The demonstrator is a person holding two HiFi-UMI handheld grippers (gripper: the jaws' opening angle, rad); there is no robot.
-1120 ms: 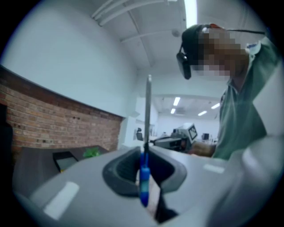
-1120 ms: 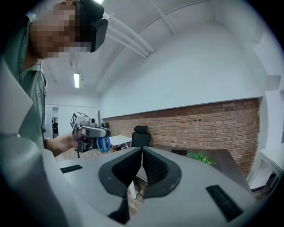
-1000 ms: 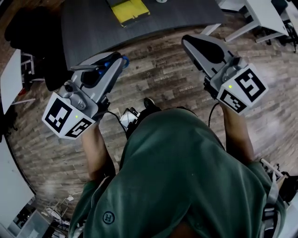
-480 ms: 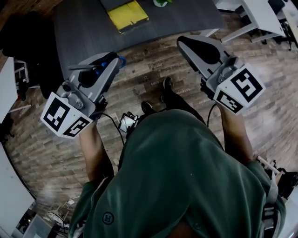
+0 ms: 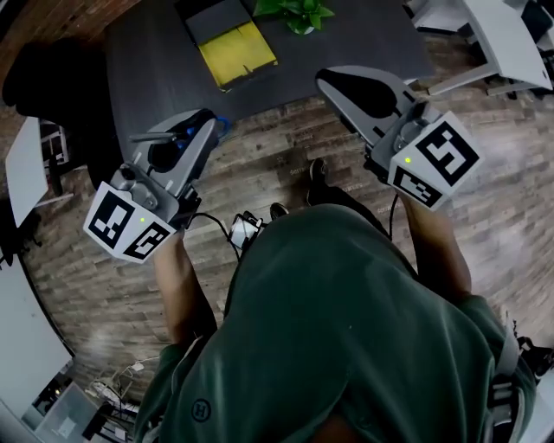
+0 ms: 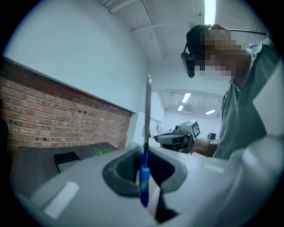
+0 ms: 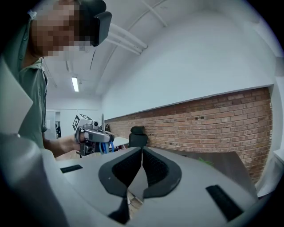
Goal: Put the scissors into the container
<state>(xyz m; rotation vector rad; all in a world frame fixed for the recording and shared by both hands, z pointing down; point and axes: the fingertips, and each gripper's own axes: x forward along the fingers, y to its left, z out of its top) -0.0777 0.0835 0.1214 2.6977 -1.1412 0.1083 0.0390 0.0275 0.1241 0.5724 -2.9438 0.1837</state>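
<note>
Blue-handled scissors (image 6: 144,177) stand upright, apparently clamped in the left gripper (image 6: 146,156).

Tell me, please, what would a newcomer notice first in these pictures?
First, the scissors clamped in the left gripper, blue handle low, blade pointing up. Next, the right gripper, shut and empty, beside it above the wooden floor. Ahead stands a dark table bearing a yellow object and a green plant.

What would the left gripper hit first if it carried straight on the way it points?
Likely the dark grey table, whose near edge lies ahead of the left gripper and the scissors it holds. Height is unclear, so it might pass over the edge.
</note>
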